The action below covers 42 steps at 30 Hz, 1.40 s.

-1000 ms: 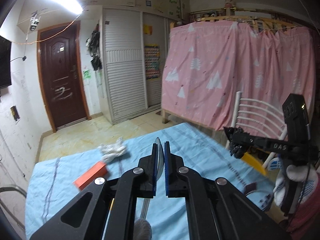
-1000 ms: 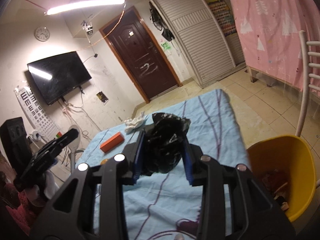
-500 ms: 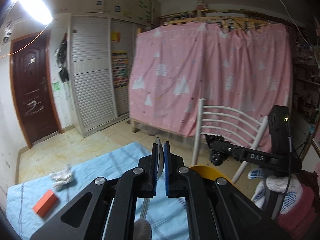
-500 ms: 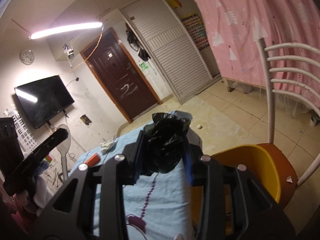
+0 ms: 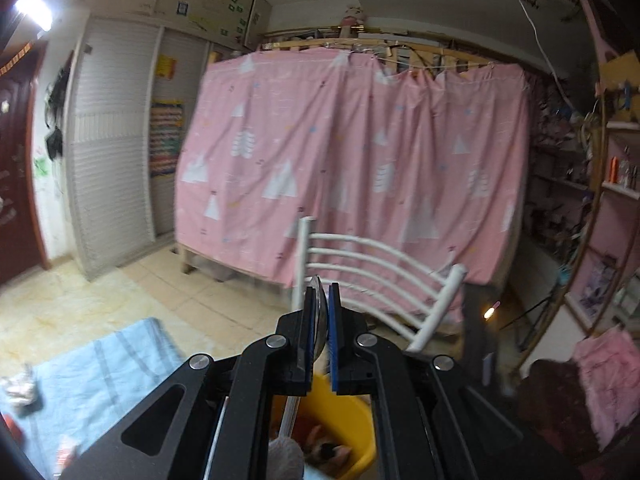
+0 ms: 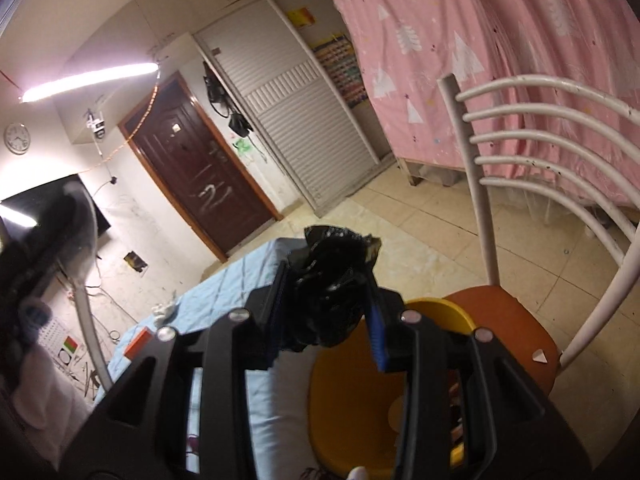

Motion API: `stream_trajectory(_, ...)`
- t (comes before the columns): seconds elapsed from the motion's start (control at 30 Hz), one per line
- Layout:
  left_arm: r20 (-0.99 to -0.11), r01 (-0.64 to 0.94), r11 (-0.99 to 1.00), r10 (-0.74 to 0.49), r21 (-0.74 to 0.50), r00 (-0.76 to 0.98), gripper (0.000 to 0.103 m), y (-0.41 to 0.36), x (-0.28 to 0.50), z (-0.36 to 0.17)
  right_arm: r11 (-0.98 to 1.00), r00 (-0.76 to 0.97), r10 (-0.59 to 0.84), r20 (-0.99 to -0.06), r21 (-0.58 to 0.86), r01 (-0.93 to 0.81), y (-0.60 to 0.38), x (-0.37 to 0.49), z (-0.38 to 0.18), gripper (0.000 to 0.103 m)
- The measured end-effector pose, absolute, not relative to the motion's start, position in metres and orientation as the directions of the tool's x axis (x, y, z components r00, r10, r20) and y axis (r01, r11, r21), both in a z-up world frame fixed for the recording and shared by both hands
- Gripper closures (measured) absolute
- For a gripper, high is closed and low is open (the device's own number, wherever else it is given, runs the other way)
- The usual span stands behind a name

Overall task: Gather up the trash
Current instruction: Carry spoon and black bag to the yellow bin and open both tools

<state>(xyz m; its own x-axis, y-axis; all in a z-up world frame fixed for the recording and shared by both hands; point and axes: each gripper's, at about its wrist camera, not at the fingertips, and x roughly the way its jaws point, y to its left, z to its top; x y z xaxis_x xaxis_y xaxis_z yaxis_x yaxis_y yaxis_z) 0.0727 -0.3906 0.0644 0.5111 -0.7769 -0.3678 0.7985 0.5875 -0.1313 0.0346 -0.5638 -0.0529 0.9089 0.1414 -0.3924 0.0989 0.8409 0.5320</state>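
Two tongs, both loaded. Left tongs [image 5: 319, 322] pinched narrow on one thin clear plastic piece [image 5: 319, 320], standing edge-on between the pads, its tail running down toward the camera. Right tongs [image 6: 328, 304] clamped on one crumpled black plastic bag [image 6: 330, 280], wad bulging up above the pads.

One yellow bin [image 6: 352, 396] directly below and just ahead of both tongs; in the left view the bin [image 5: 348, 408] shows scraps inside. Bin sits on the orange seat [image 6: 508, 320] of one white chair [image 6: 520, 152], just off the table's near-right edge.

Table with blue cloth [image 6: 224, 312]: left side carries one orange block [image 6: 137, 342] and one white crumpled wad [image 6: 165, 309], both well apart from the tongs, near the far-left edge. The wad [image 5: 18, 386] is blurred in the left view.

Beyond the table's far edge, open tiled floor [image 6: 432, 216], then one dark door [image 6: 200, 168], a shuttered wardrobe [image 6: 296, 112] and a pink curtain [image 5: 352, 168].
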Motion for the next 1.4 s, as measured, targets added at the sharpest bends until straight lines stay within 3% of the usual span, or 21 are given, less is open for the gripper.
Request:
stream_trajectory(0.2,-0.357,0.805,0.54,-0.823,-0.246,0.443,0.103,-0.423,0.094,0.049,0.85,0.895,0.107,-0.434,0.507,0.144,-0.571,0.041,-0.068,0.07)
stream_trajectory(0.63,-0.382,0.745,0.578,-0.805,-0.333,0.454,0.103,-0.454,0.136,0.005,0.835,0.877,0.111,-0.468,0.523,0.173,-0.583,0.051,-0.088,0.066)
stream_trajectory(0.87,-0.481,0.697,0.64,-0.746,-0.325,0.461,0.103,-0.454,0.15,-0.02,0.84,0.862,0.127,-0.491,0.516,0.17,-0.578,0.057,-0.096,0.06)
stream_trajectory(0.9,-0.49,0.692,0.645,-0.74,-0.324,0.46,0.096,-0.453,0.151,-0.023,0.841,0.858,0.13,-0.497,0.514,0.171,-0.577,0.058,-0.098,0.058)
stream_trajectory(0.97,-0.504,0.677,0.666,-0.72,-0.312,0.477,0.066,-0.448,0.15,-0.026,0.841,0.855,0.133,-0.501,0.513,0.17,-0.576,0.059,-0.1,0.056)
stream_trajectory(1.0,-0.505,0.67,0.674,-0.715,-0.311,0.484,0.041,-0.444,0.15,-0.027,0.841,0.855,0.133,-0.501,0.513,0.169,-0.576,0.059,-0.101,0.055)
stream_trajectory(1.03,-0.502,0.659,0.684,-0.708,-0.312,0.497,0.034,-0.44,0.149,-0.027,0.842,0.855,0.134,-0.5,0.513,0.168,-0.576,0.059,-0.101,0.054)
stream_trajectory(1.4,-0.487,0.63,0.717,-0.682,-0.3,0.545,0.033,-0.399,0.136,-0.013,0.851,0.864,0.154,-0.48,0.508,0.13,-0.561,0.058,-0.09,0.039)
